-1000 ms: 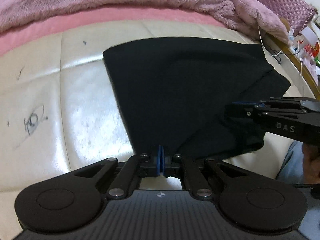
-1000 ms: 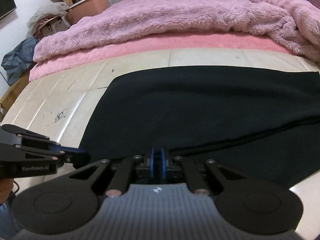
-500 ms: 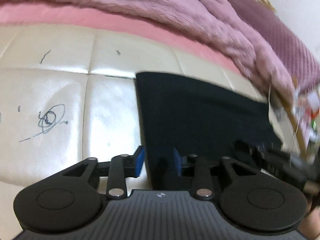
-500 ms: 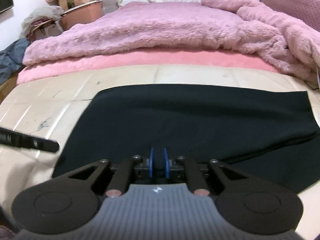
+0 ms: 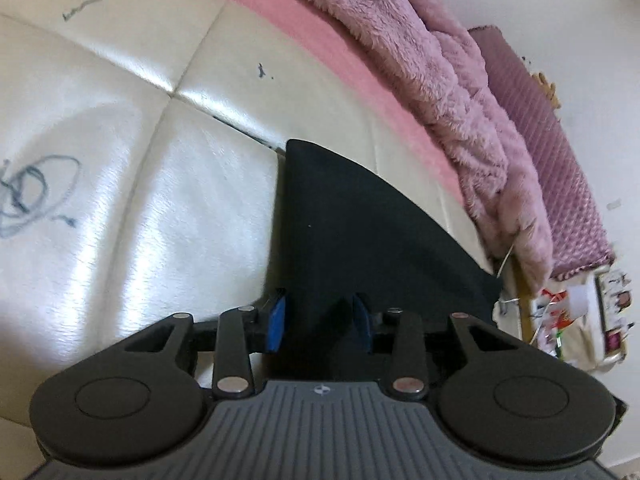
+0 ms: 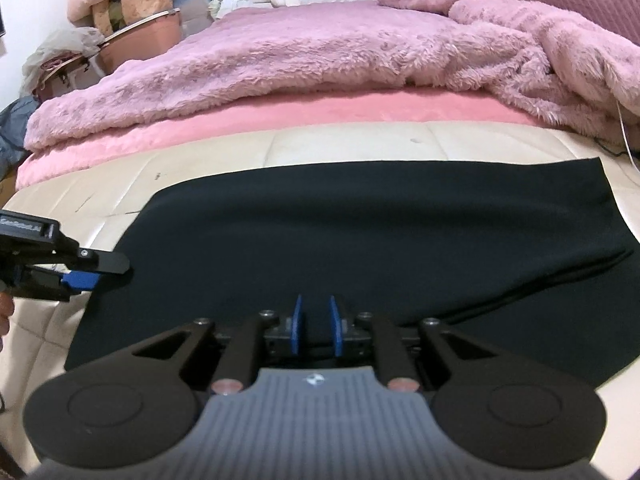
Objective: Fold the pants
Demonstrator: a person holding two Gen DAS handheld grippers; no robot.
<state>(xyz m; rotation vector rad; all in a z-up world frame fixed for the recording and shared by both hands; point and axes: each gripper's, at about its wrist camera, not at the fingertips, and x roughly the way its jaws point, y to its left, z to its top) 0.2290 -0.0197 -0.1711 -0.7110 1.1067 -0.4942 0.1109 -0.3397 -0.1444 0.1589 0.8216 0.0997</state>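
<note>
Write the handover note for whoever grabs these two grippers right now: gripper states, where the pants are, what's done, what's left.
Left gripper: its fingers have just been opening and now stand apart at the left edge of the black pants; cloth lies between them, nothing pinched.
Right gripper: fingers have just parted slightly, a narrow gap, over the pants' near edge, holding nothing.
Pants: lying flat on the cream padded surface, in front of the pink blanket. They look folded lengthwise already; a layered edge shows at the right.
Left to do: probably the crosswise folds. Regrip one end with both grippers and carry it over the other.
</note>
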